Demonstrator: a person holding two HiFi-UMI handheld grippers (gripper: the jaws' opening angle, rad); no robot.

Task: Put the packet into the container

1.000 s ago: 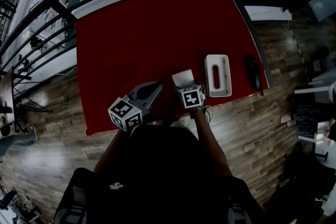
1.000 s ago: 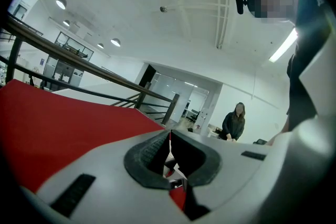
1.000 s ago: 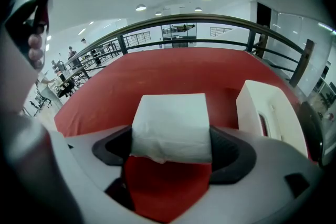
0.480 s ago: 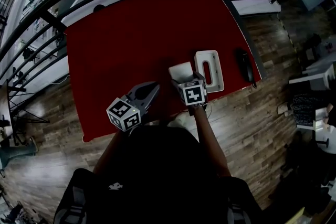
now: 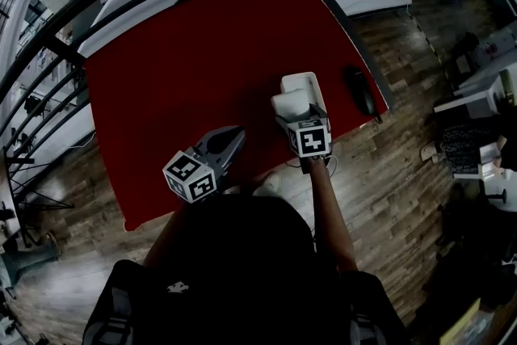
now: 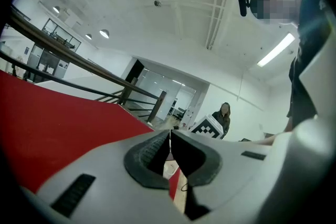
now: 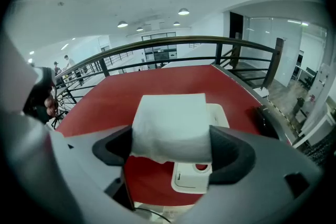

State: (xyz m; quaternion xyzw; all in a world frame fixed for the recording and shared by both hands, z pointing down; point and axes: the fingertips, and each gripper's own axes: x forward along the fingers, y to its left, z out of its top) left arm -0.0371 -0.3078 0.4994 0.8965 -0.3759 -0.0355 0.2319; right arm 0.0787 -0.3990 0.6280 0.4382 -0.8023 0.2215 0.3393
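Right gripper view, right tongs (image 7: pixel 173 152) clamping white packet (image 7: pixel 170 120), over container (image 7: pixel 191 178)

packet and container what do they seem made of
Packet: soft white wrap, probably thin paper or tissue, matte; it creases and its lower edge hangs ragged. Container: likely moulded plastic, white and smooth with a slight sheen; its rigid rounded corners and clean round cut-out suggest that.
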